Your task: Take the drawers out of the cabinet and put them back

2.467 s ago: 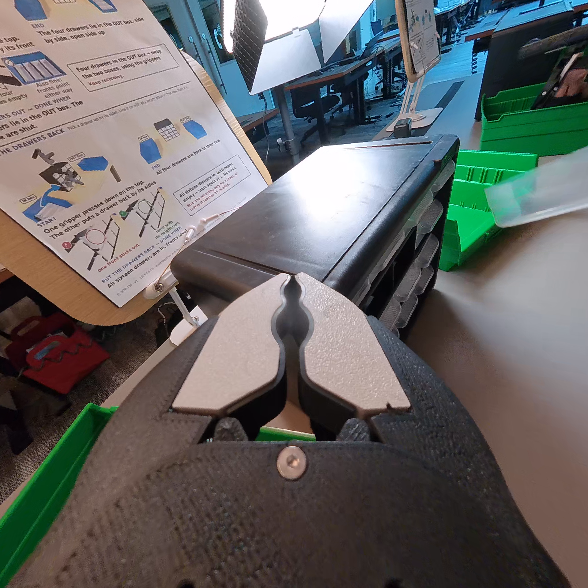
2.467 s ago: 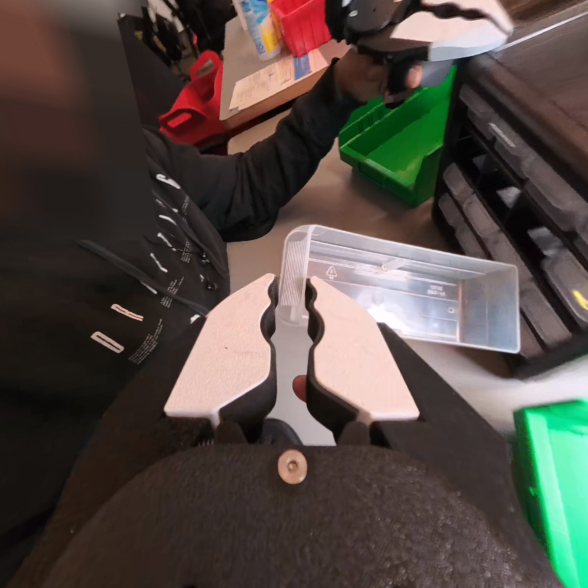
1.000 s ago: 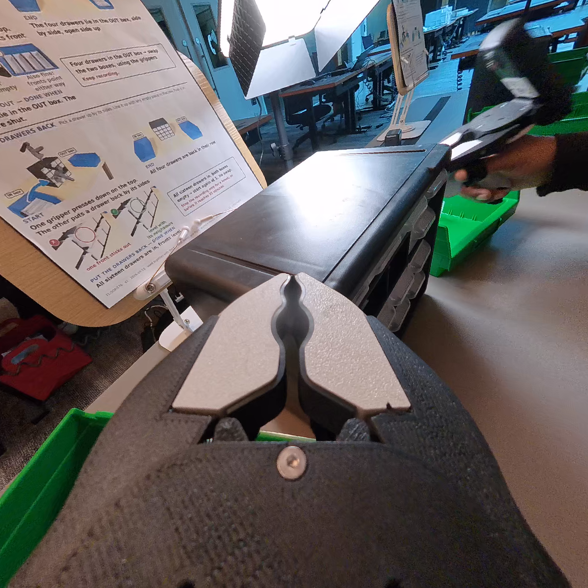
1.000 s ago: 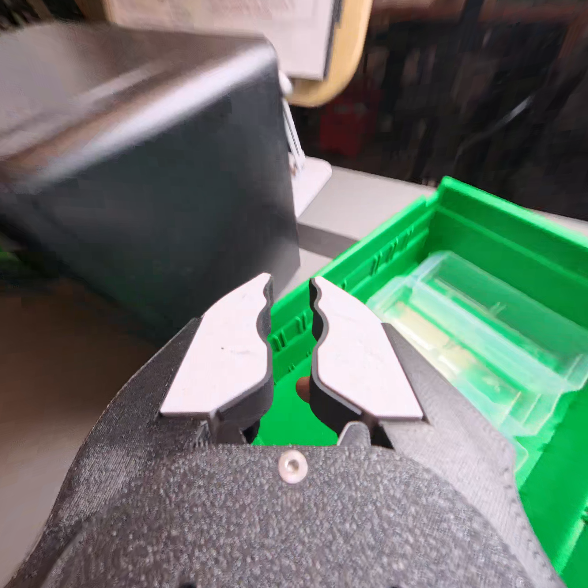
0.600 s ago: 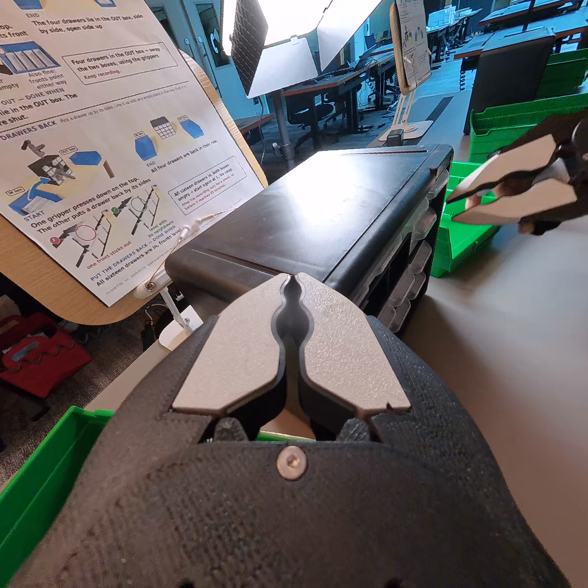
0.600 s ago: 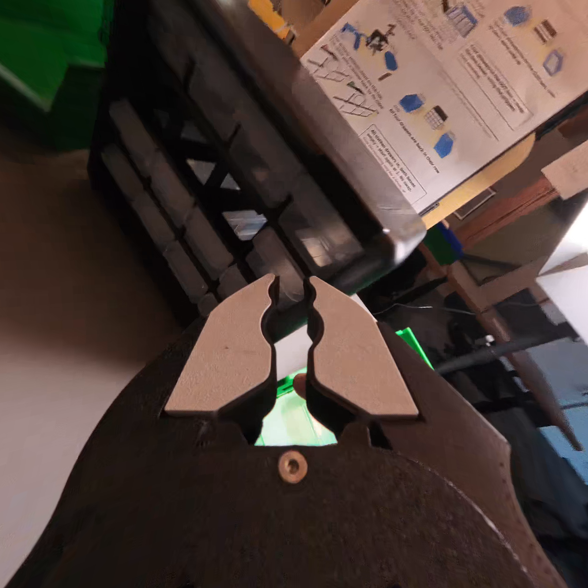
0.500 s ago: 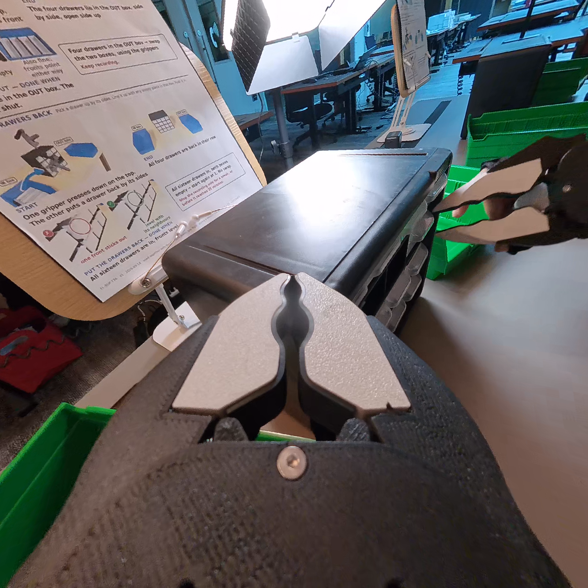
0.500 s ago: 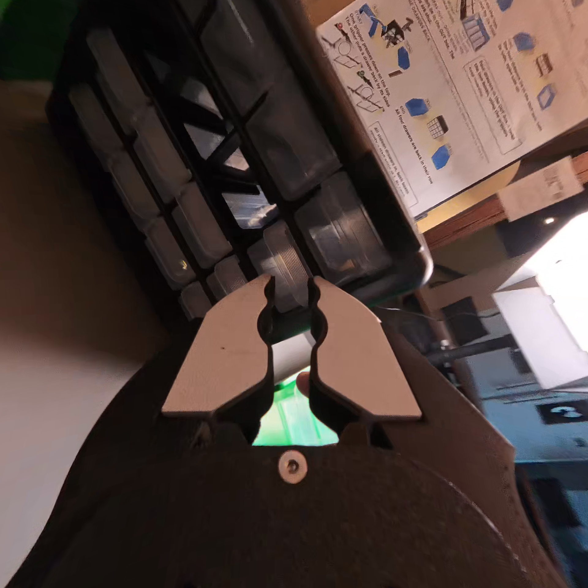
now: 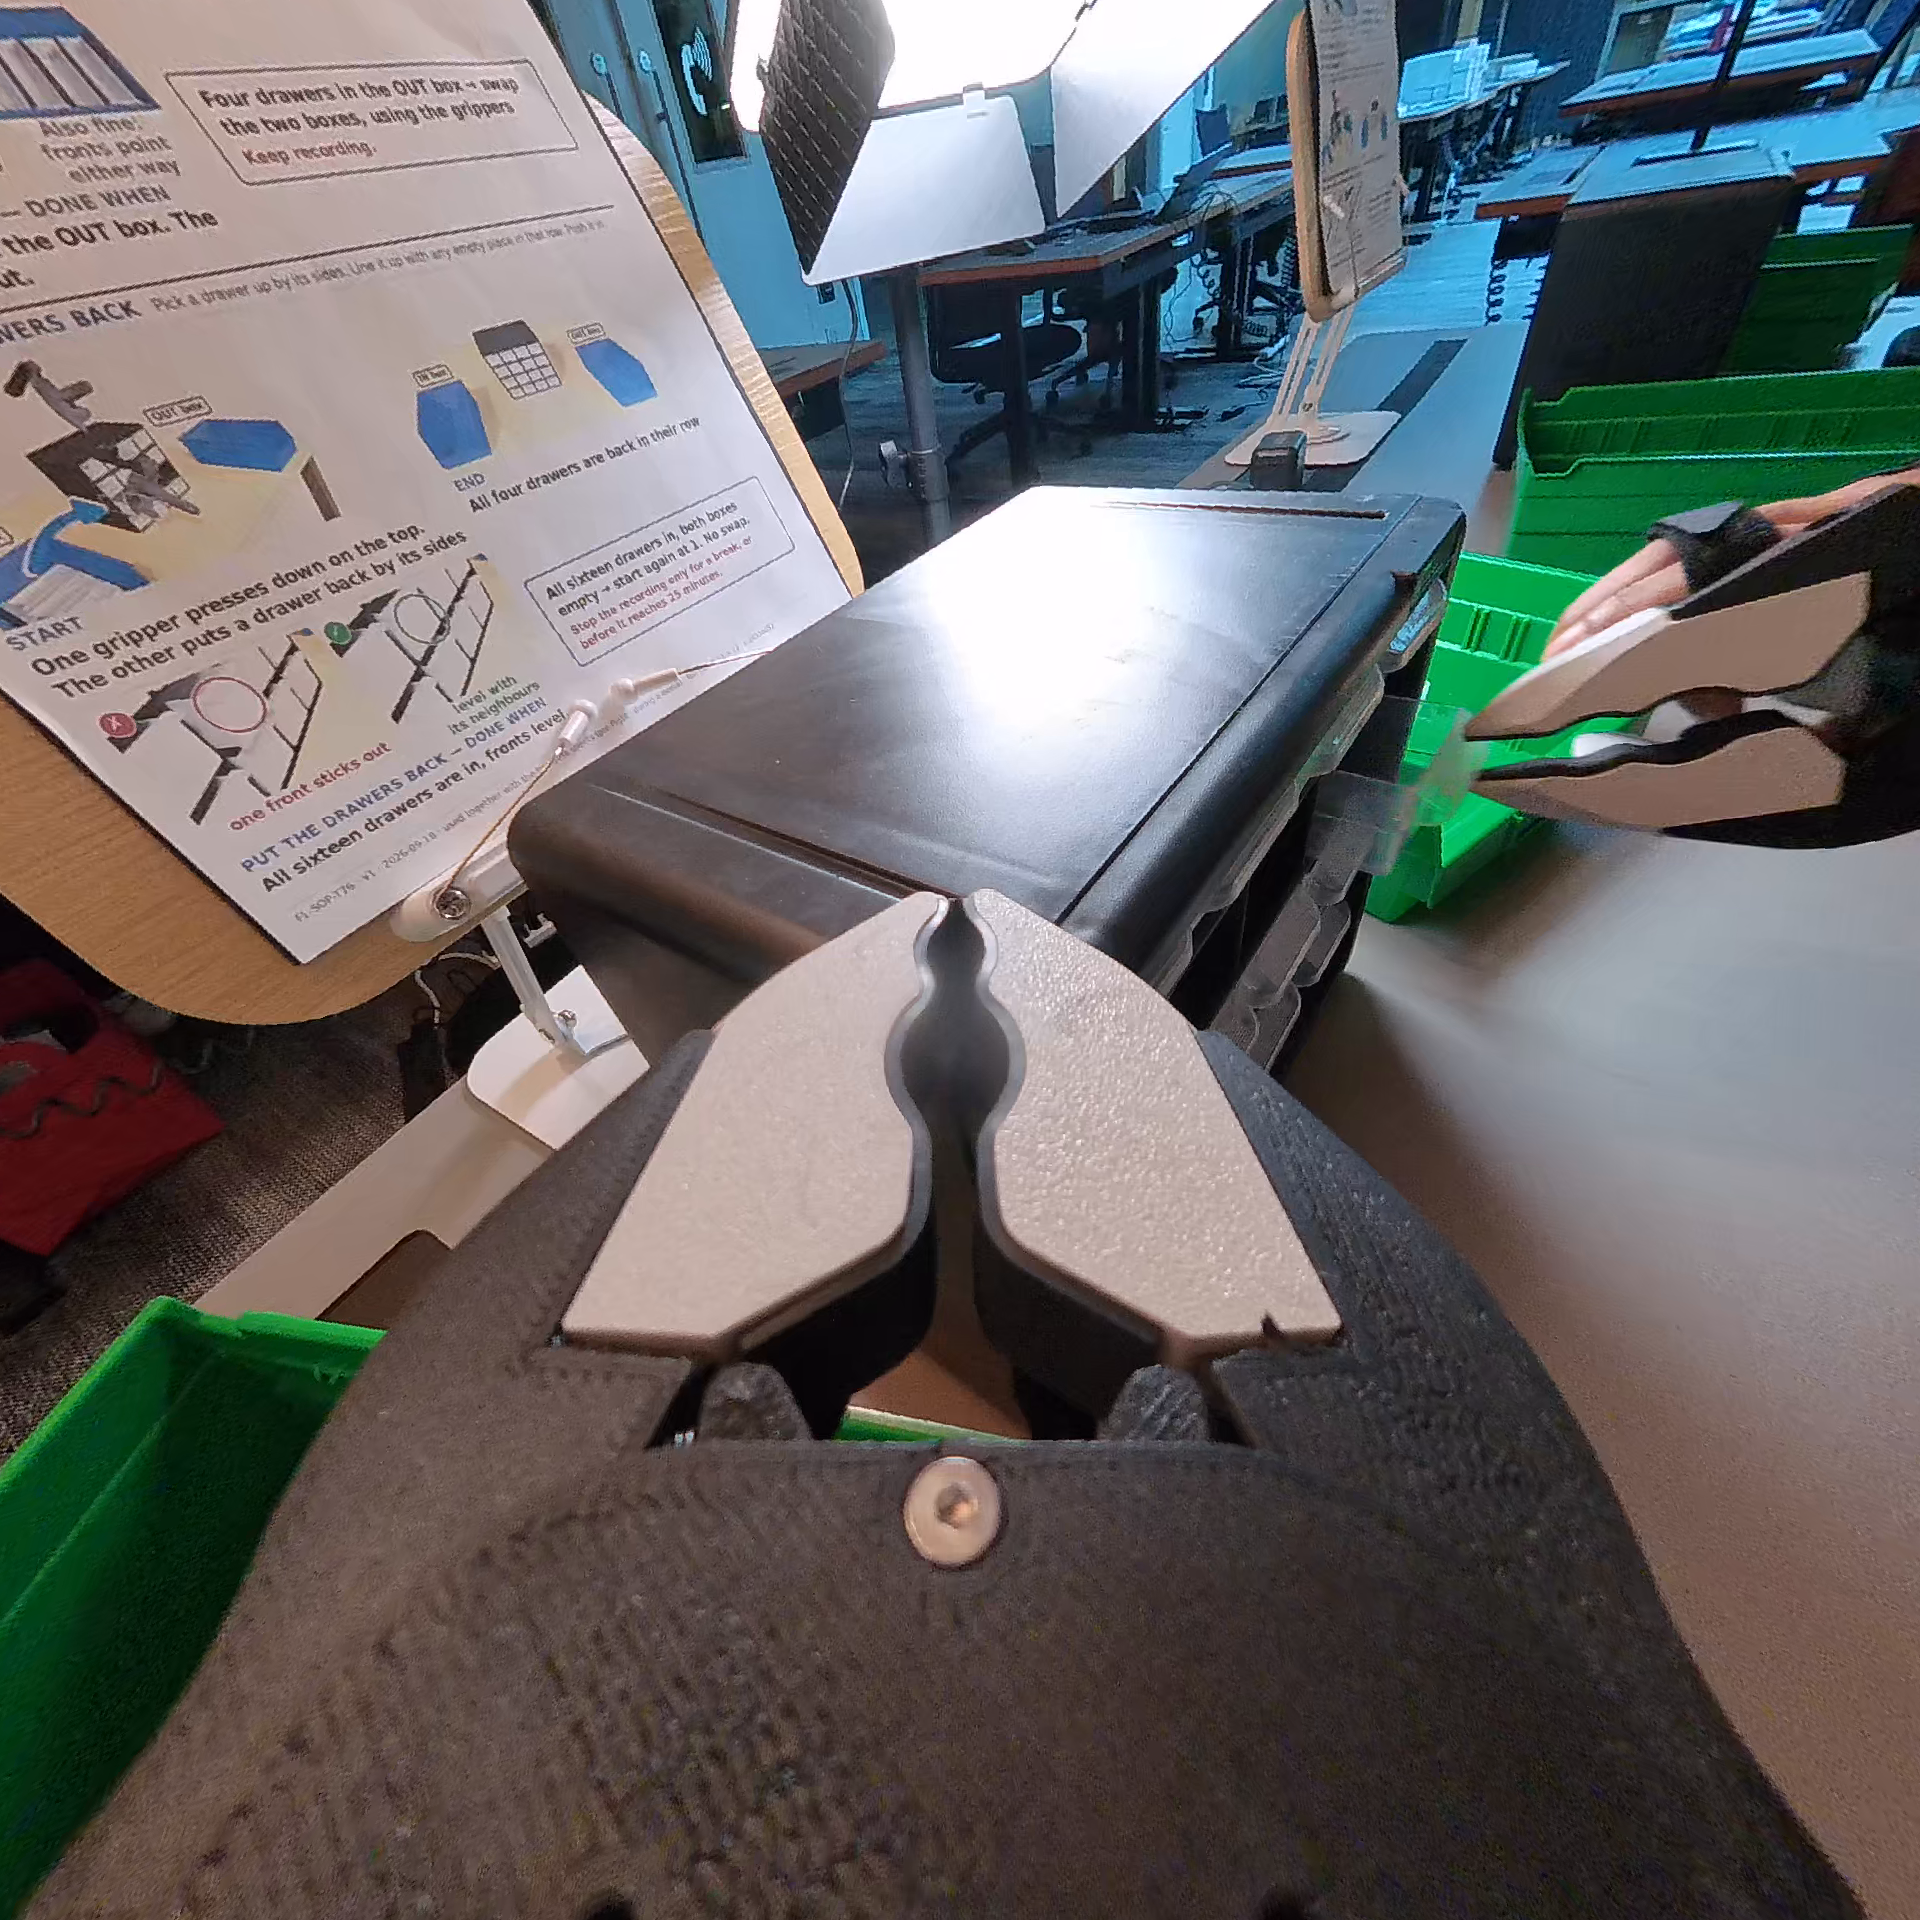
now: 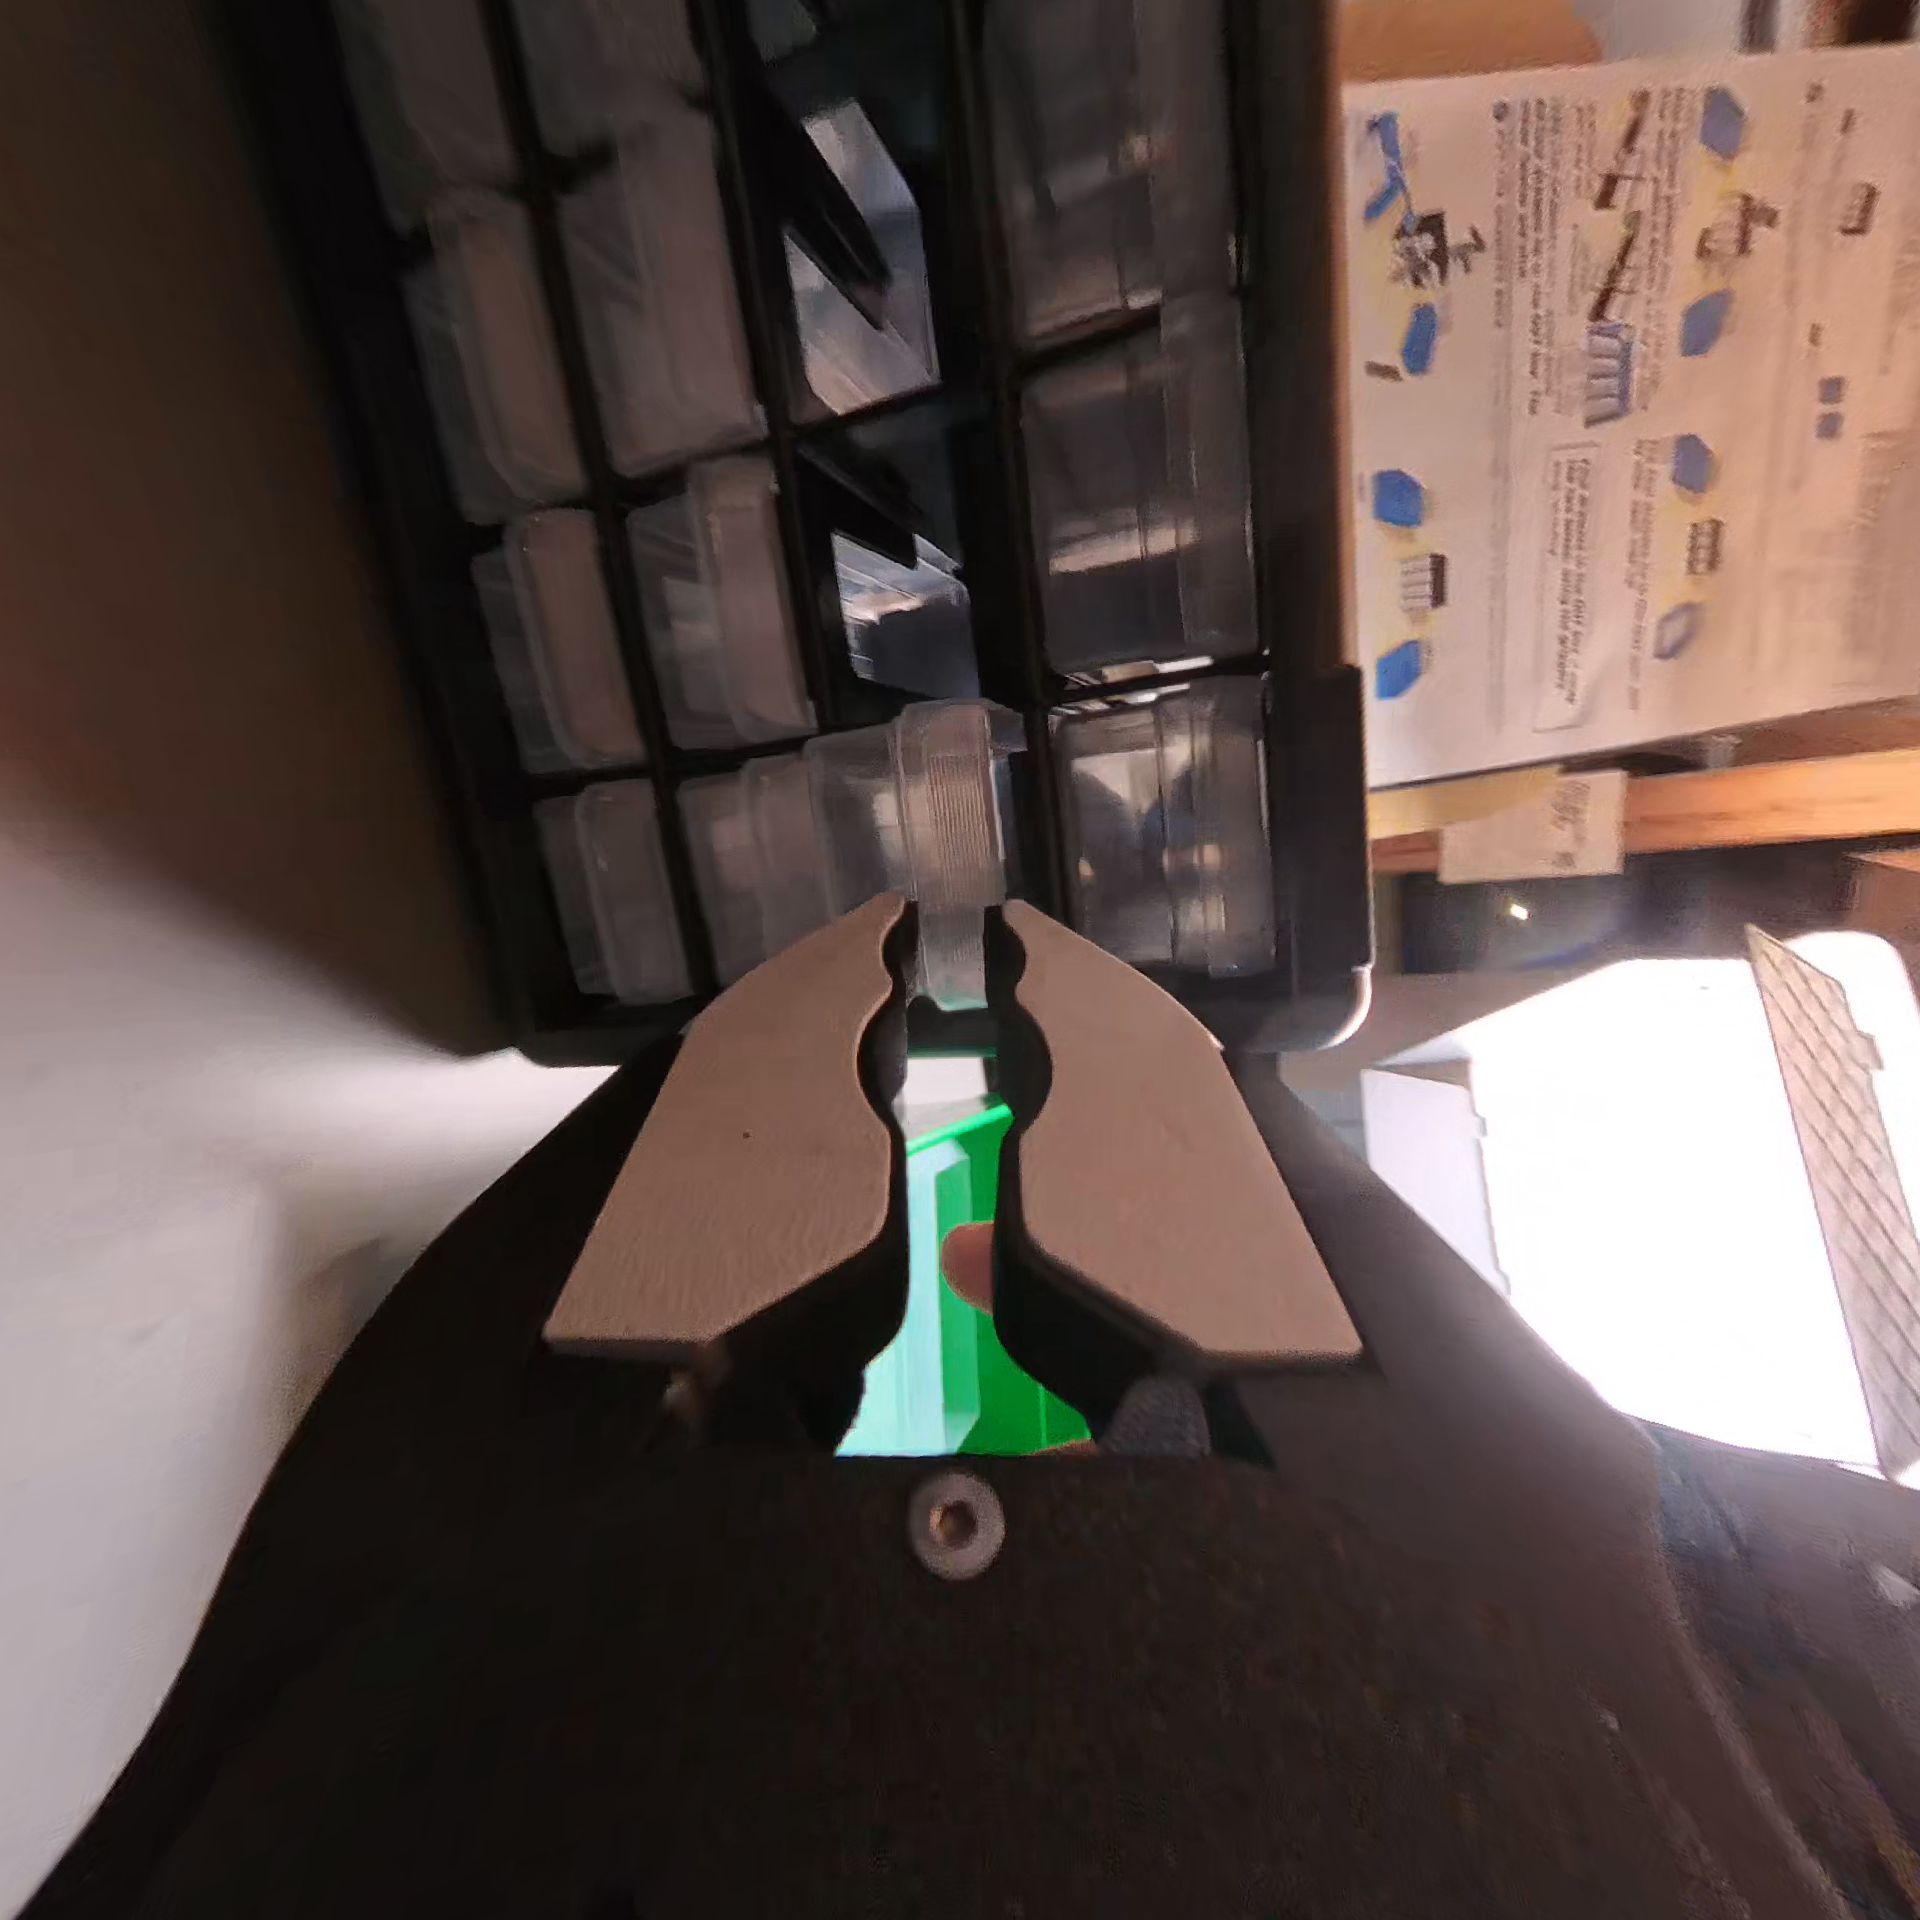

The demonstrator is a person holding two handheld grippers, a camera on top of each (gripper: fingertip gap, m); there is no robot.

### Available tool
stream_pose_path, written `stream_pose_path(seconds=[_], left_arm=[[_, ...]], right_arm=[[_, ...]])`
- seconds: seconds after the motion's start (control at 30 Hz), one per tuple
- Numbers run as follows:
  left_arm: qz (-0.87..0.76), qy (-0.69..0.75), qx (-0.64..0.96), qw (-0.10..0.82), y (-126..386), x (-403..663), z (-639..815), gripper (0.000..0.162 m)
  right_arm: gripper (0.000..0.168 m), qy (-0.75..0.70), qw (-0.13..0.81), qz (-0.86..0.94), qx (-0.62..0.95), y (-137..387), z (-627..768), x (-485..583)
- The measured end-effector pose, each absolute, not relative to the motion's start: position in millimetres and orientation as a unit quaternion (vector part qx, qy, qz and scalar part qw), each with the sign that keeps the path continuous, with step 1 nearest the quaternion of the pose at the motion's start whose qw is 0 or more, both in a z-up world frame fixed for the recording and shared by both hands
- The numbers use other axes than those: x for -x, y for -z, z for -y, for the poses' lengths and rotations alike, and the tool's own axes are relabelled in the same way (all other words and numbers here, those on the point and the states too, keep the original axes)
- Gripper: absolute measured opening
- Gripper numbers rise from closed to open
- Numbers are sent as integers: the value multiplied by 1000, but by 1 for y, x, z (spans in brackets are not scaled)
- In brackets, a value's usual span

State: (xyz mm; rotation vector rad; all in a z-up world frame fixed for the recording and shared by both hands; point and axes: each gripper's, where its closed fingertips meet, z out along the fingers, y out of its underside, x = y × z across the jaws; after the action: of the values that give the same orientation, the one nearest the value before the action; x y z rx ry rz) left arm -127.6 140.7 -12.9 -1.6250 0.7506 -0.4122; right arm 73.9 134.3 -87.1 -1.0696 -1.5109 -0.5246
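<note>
Your right tool (image 10: 948,940) pinches the clear plastic drawer's handle (image 10: 951,914) at the black cabinet (image 9: 1039,675) front, ready to pull; your left tool (image 9: 951,914) hangs pressed together near the cabinet's corner, probably to brace it.

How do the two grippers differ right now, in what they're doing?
The left gripper is shut on nothing, just behind the black cabinet; the right gripper pinches the clear drawer by its handle at the cabinet's front. The left stays level; the right is rolled sideways. Both have grey fingers.
</note>
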Motion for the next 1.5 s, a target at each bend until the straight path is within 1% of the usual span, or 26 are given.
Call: stream_pose_path(seconds=[0.03, 0.1, 0.2, 0.23, 0.37, 0.43, 0.53, 0.67, 0.83, 1.0, 1.27, 1.4, 1.5], left_arm=[[-324, 179, 703, 607, 13, 128, -141, 0], [-324, 178, 703, 608, 13, 127, -141, 0], [-325, 174, 703, 609, 13, 127, -141, 0], [-325, 173, 702, 609, 13, 127, -141, 0], [-325, 171, 702, 610, 13, 127, -141, 0], [-326, 170, 701, 611, 13, 127, -141, 0], [-327, 169, 700, 611, 13, 127, -141, 0], [-329, 172, 699, 611, 13, 127, -141, 0], [-329, 176, 698, 612, 12, 127, -141, 0], [-329, 170, 698, 613, 12, 127, -141, 0], [-331, 168, 697, 613, 12, 127, -141, 0], [-331, 169, 697, 614, 12, 127, -141, 0], [-331, 169, 696, 614, 12, 127, -140, 0]], right_arm=[[12, 209, 563, 654, 460, 87, -127, -76], [11, 177, 532, 672, 483, 91, -114, -81], [8, 119, 520, 681, 501, 86, -96, -80], [11, 108, 516, 682, 506, 85, -94, -79], [29, 104, 488, 687, 529, 89, -101, -77], [32, 107, 474, 690, 537, 95, -109, -76], [21, 98, 452, 696, 550, 101, -113, -73], [20, 60, 410, 714, 565, 102, -99, -76], [19, -50, 343, 729, 591, 95, -58, -78], [18, -183, 299, 707, 615, 67, -25, -76], [18, -381, 286, 604, 639, 10, -2, -92], [18, -376, 295, 556, 680, 7, -18, -122], [18, -315, 313, 507, 739, 20, -52, -150]])
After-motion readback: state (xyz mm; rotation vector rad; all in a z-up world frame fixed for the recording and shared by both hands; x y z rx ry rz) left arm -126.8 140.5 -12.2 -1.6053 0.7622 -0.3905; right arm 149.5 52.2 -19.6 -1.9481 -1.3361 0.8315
